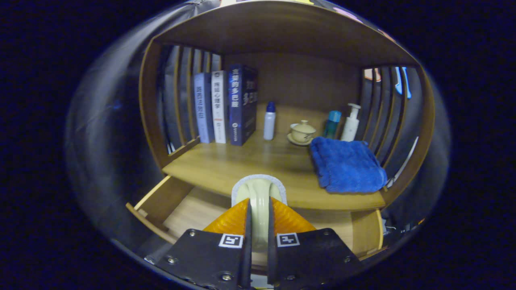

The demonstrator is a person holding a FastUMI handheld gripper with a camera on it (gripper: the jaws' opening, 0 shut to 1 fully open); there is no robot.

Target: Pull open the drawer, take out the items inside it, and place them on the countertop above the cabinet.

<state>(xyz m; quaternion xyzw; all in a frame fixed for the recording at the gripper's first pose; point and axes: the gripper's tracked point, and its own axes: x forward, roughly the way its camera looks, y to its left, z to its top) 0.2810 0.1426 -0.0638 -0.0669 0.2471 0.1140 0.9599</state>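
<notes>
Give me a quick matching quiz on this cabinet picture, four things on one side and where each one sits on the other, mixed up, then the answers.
Things:
1. books
2. blue towel
3. lidded cup
4. cream object

Places:
A. held between the gripper's fingers, over the open drawer
B. standing upright at one end of the countertop
C. on a saucer near the back
D. folded at the countertop's front edge

Pairs: 1-B, 2-D, 3-C, 4-A

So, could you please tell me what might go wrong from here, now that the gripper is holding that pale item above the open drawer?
The gripper holds the cream item by a thin edge, so it may slip or twist out and fall back into the open drawer. Lifting it toward the countertop, it could knock the shelf's front edge. The blue towel and lidded cup narrow the free space on that side.
</notes>
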